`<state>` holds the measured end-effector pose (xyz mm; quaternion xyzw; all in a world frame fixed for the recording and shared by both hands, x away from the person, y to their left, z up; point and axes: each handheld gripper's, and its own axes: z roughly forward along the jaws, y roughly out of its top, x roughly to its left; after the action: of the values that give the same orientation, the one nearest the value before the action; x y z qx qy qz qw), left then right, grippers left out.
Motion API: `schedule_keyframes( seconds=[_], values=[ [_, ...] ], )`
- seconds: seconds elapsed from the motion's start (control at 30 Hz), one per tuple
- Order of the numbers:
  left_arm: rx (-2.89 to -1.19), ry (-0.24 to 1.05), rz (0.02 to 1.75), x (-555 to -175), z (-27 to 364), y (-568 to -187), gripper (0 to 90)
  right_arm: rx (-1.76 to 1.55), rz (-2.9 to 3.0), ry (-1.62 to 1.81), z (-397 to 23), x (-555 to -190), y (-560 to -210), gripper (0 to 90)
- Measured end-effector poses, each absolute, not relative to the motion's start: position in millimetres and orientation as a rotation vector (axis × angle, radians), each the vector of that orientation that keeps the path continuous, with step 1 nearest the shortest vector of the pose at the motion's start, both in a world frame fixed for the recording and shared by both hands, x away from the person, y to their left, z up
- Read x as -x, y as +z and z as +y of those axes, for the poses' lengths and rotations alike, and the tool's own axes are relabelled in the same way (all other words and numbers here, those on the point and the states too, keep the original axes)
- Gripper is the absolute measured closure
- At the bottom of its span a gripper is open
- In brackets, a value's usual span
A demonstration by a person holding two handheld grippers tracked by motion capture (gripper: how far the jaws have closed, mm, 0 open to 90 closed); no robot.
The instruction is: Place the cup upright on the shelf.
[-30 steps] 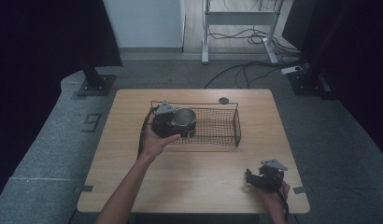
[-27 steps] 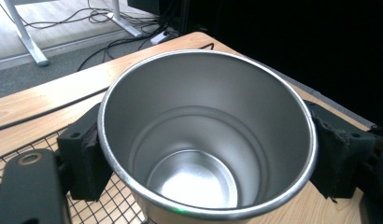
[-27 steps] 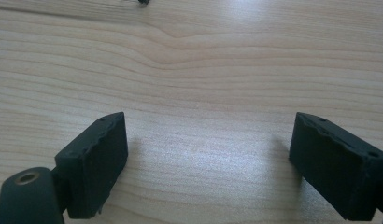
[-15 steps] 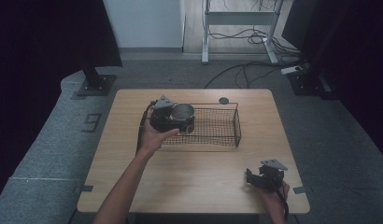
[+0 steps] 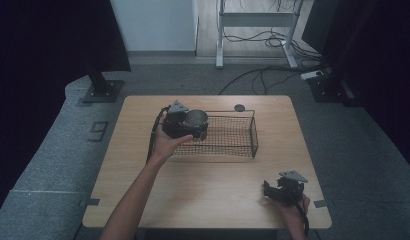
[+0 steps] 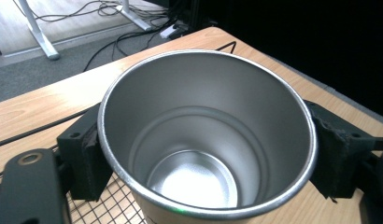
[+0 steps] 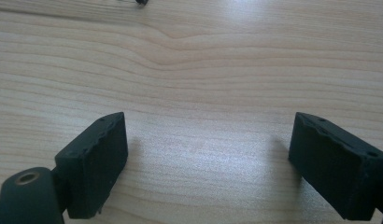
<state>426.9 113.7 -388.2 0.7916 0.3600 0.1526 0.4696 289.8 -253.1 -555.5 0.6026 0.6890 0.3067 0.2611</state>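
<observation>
Steel cup [image 6: 206, 140] upright between the left gripper [image 6: 206, 158] pads, clamped; above the wire basket [image 5: 228, 135]

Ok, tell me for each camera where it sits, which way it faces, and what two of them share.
High view: above the person's side, facing forward and down on the wooden table; both forearms and hands show.
Left gripper view: on the left tool, looking into the steel cup clamped by its jaws.
Right gripper view: on the right tool, facing bare tabletop between open jaws.
Shared: the high and left gripper views both show the cup and the wire basket.
</observation>
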Motion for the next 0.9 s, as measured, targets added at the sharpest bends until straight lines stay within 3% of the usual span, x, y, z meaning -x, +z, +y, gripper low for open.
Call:
schedule_keyframes(
  seconds=[0.9],
  values=[
    [-1.972,0.382,0.944,-453.0,107.1,-415.2,15.5,-1.631,1.866,0.829,-253.2,-289.7,-555.5,11.6]
  ],
)
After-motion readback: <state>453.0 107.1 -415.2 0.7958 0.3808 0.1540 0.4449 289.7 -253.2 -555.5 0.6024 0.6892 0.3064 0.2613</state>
